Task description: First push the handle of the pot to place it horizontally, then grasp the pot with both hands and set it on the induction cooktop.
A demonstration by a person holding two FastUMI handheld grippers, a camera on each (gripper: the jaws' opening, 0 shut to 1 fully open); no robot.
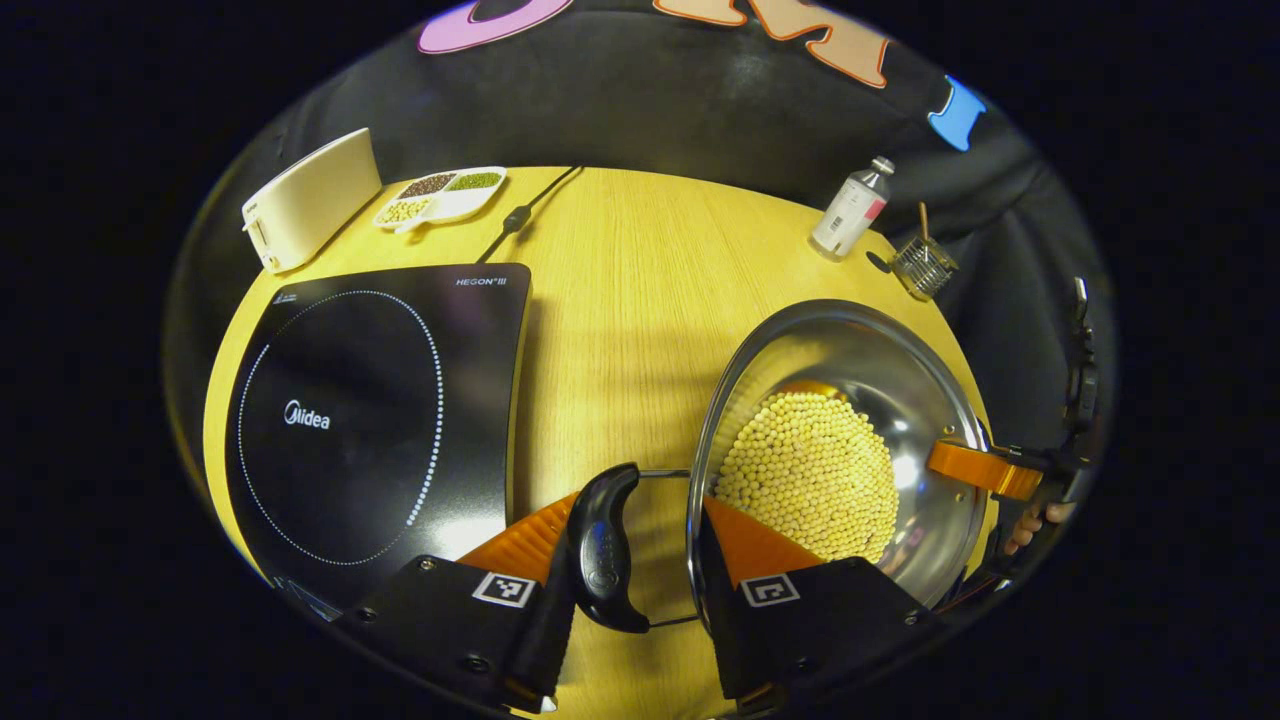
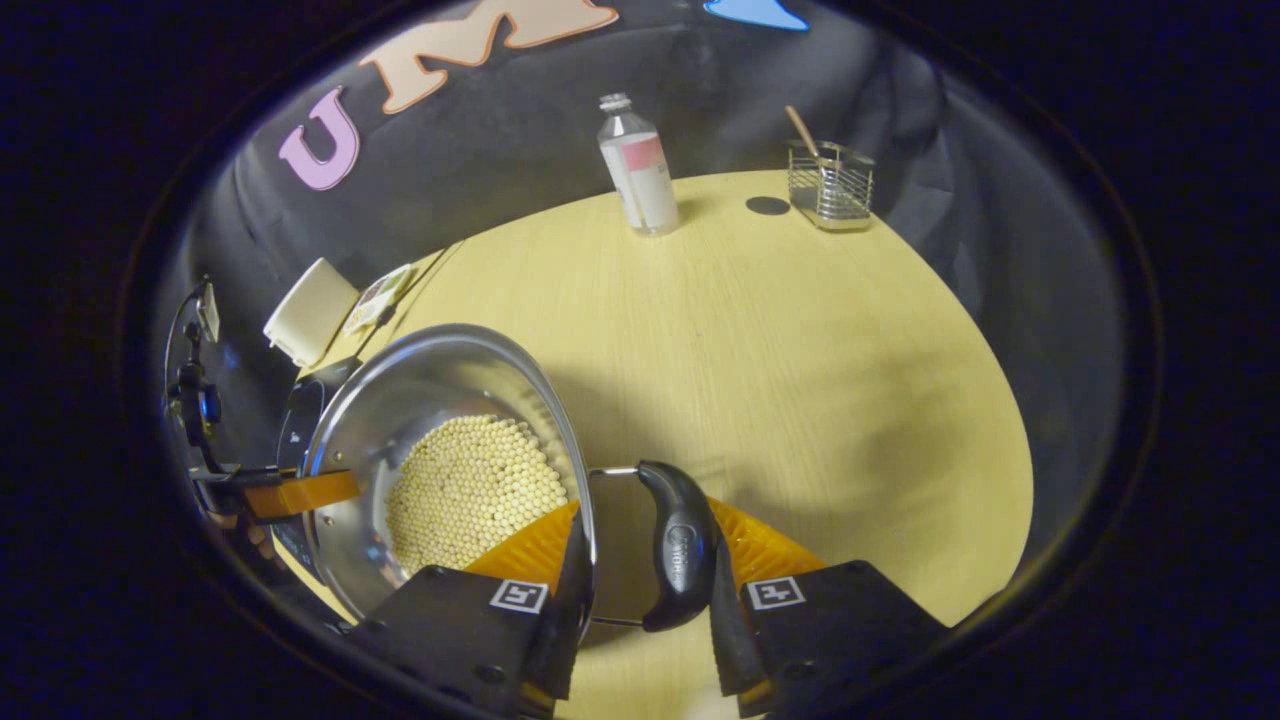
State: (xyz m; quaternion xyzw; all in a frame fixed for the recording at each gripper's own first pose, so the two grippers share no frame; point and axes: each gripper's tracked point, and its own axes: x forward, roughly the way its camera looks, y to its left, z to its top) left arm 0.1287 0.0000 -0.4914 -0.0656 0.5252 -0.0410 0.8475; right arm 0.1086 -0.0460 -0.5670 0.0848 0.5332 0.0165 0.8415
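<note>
Steel pot (image 1: 905,400) between both tools

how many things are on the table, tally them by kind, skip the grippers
pot holding pale beans: 1
induction cooktop: 1
white toaster-like appliance: 1
divided dish of grains: 1
bottle: 1
wire basket with a stick in it: 1
total: 6

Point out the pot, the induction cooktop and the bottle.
pot (image 1: 930,400), left gripper view, bare inner wall above the beans.
induction cooktop (image 1: 370,400), left gripper view, middle of the glass top.
bottle (image 2: 640,170), right gripper view, labelled body.
</note>
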